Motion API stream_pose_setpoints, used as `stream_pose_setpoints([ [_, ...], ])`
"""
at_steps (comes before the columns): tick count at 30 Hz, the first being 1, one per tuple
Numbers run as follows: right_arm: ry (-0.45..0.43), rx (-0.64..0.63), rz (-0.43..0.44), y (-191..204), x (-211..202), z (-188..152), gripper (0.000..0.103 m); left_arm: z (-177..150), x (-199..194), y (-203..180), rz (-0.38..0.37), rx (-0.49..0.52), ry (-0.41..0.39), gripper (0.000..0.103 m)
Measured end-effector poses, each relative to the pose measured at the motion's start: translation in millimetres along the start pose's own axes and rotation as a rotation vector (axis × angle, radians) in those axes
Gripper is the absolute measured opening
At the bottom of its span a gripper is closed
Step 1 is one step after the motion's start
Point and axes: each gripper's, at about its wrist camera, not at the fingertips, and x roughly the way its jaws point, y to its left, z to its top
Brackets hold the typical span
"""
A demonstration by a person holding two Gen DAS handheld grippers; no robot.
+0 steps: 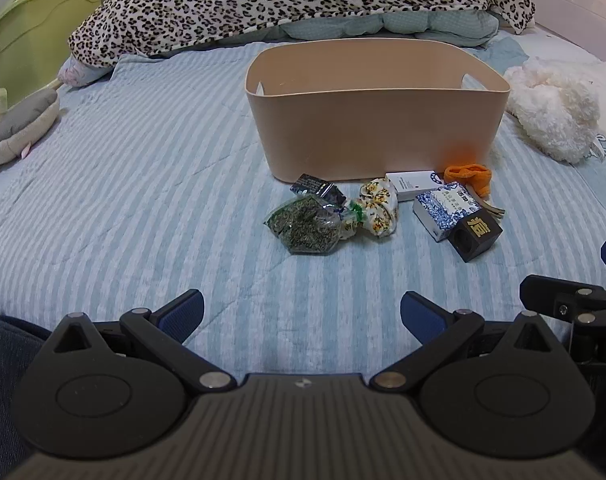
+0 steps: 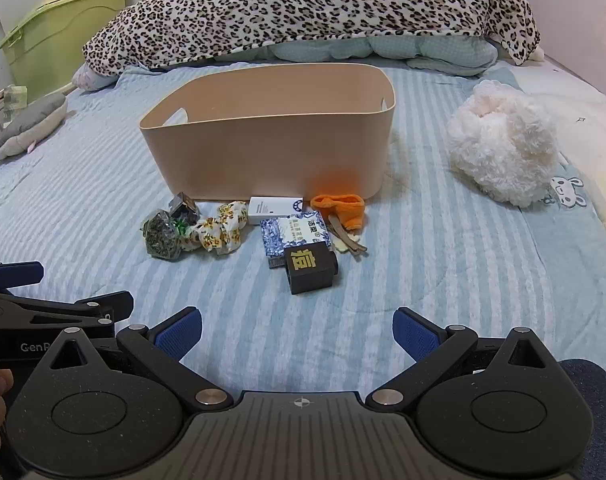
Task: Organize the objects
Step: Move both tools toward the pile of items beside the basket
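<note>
- Blue-padded, black-framed left gripper [image 1: 301,316] hovers low over the pale blue striped quilt on the bed [image 1: 123,200], its jaws spread wide and holding nothing.
- Matching right gripper [image 2: 297,330] hangs beside it, also spread wide and touching nothing.
- Beige plastic storage bin [image 1: 377,128] stands upright on the bed ahead of both grippers.
- Just in front of the bin lie the small things: a clear packet of dried green leaves [image 1: 303,228], a floral yellow-and-white fabric scrunchie [image 1: 377,210], a white flat box [image 1: 413,184], a blue-and-white patterned box [image 1: 445,208], a black cube with a gold character [image 1: 475,236] and an orange cloth [image 1: 469,176].
- Fluffy white plush toy [image 2: 503,152] rests on the bed to the right, well apart from the pile.
</note>
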Motion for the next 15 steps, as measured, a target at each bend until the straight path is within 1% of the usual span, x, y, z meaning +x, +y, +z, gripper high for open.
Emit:
stream_pose_setpoints([
  [9, -0.011, 0.011, -0.002, -5, 10, 5, 0.103, 9, 15, 5, -0.005, 0.015, 0.005, 0.103],
  [15, -0.012, -0.019, -0.011, -3, 22, 13, 0.103, 14, 29, 11, -0.052, 0.005, 0.023, 0.103],
])
